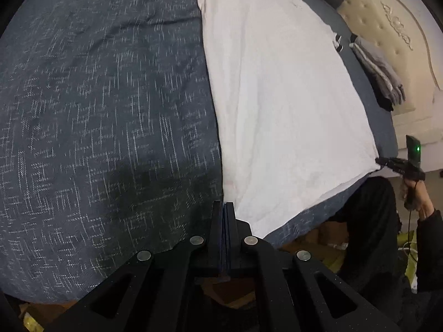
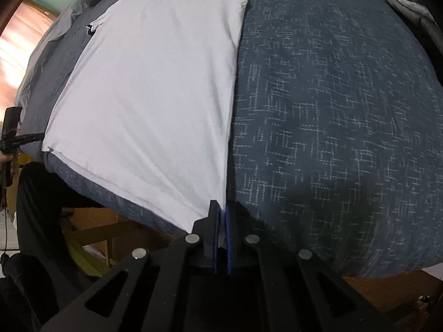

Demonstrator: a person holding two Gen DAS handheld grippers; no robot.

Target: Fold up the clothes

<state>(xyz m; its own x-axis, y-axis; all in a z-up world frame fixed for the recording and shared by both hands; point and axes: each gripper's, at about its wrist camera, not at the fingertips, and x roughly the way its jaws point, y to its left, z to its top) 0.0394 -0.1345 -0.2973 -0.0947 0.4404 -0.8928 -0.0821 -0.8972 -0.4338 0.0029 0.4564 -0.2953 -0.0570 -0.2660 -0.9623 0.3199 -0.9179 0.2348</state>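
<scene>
Two grippers are pinching the hem corners of the shirt (image 1: 279, 105), which is lying flat on the bed (image 1: 105, 116). Your left gripper (image 1: 224, 207) is clamped tight on the hem's left corner, and your right gripper (image 2: 221, 210) is squeezing the right corner at the bed's edge. Folded clothes (image 1: 379, 72) are sitting near the headboard (image 1: 393, 27).

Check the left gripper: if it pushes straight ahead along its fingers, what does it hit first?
The left gripper is shut on the white shirt's near hem corner. Straight ahead lies the shirt's long left edge, where it meets the dark blue bedspread. It would likely slide along that seam; its height over the bed is unclear.
</scene>
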